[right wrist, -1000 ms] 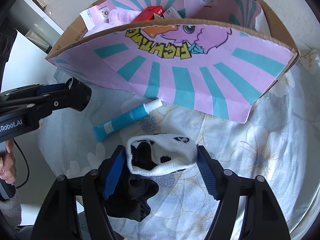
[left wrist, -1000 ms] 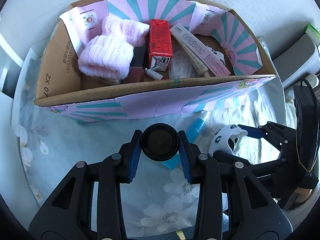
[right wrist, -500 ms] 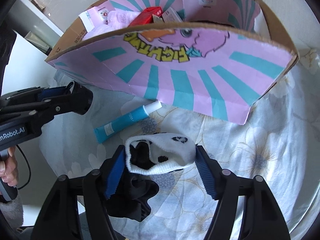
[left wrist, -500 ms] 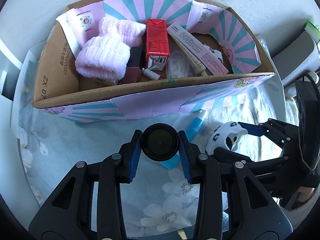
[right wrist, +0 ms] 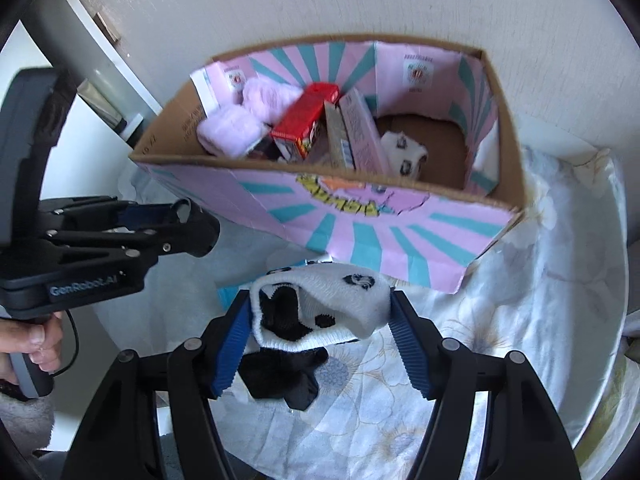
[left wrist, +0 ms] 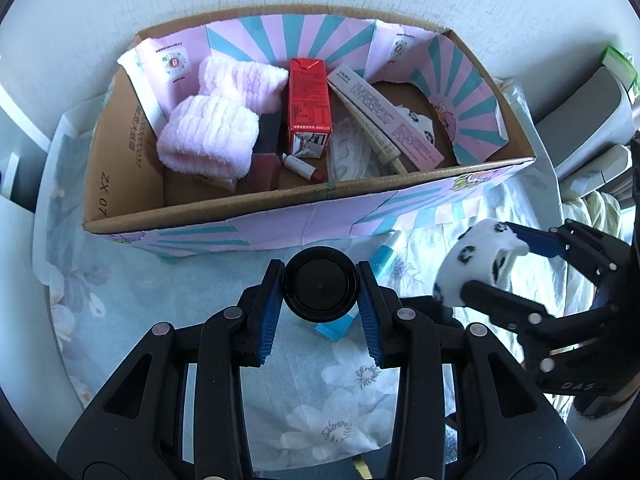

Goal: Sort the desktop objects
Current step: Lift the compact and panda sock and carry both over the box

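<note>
Lifted since a second ago, the right gripper [right wrist: 320, 320] now carries the white sock with black panda faces [right wrist: 324, 304] up off the floral cloth [right wrist: 500, 360], level with the lower front wall of the cardboard box [right wrist: 360, 236]; earlier the sock sat low on the cloth. Its blue-padded jaws are clenched on the sock from both sides, and a black piece of fabric [right wrist: 284, 376] hangs from underneath.

From the left wrist view, the left gripper [left wrist: 320, 288] hovers in front of the box [left wrist: 280, 220], its jaws clamped on a round black cap or lid [left wrist: 320, 286], much as before. The right gripper [left wrist: 492, 268] appears at the right edge with the sock [left wrist: 476, 260] raised above the cloth [left wrist: 320, 392].

A blue tube [left wrist: 384, 260] lies on the cloth just in front of the box, partly hidden behind the left gripper.

Inside the open box, pink fluffy towels [left wrist: 208, 136] fill the left part. A red carton [left wrist: 310, 100] leans upright in the middle, a lipstick [left wrist: 304, 168] lies at its foot, and a long pale pink package [left wrist: 384, 114] slants to the right. A second panda sock [right wrist: 404, 156] rests on the box floor towards the right.

A person's hand [right wrist: 32, 344] grips the handle of the left gripper [right wrist: 192, 232].
</note>
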Demonstrator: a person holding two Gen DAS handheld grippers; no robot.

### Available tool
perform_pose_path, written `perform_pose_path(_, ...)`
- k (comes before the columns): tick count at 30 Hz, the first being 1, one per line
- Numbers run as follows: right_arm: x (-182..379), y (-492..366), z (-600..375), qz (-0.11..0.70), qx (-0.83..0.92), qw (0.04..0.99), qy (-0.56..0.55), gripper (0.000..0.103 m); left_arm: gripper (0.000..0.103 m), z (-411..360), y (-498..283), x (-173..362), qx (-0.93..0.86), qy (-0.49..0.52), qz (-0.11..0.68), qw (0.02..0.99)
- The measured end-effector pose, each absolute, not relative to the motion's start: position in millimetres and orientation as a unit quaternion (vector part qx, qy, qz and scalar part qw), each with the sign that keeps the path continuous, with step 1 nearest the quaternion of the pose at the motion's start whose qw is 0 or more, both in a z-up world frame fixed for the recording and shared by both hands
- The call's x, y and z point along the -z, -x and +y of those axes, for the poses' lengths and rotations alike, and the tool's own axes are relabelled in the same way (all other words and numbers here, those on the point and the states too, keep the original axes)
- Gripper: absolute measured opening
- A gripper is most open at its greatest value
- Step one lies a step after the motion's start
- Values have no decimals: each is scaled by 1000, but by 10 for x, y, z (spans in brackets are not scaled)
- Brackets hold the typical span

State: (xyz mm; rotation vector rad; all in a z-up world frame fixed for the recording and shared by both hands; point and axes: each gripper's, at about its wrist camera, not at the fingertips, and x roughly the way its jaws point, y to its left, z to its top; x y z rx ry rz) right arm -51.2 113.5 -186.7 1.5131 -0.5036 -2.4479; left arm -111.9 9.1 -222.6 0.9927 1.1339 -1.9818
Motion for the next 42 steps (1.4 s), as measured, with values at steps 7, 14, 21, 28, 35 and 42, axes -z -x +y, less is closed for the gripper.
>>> perform_pose_path(7,1647,669,1190,-177,825,113,-525,63,33,46,1036,1977,760,-385,416,317)
perform_pose_path(14,1178,674,1357,-166,831,109,-520,63,33,-128,957,1632,774,-382,397,313)
perform_pose_path(21,889,1086,1422,-128,838,101,-521,63,33,-548,961,1407,782,-394,368,311)
perform_pose_path(28,942,1616,1408,-104,823,111,-547,63,33,-952,1114,1507,779,-418,356,302)
perform_pose_path(35,1282,2072,1333,-106,794,115,-588,63,33,-1223,1246,1747,772,-443,351,290)
perform_pose_path(42,1591,2315,1286,-115,765,118,-622,63,33,-1349,1289,2016,761,-467,354,278)
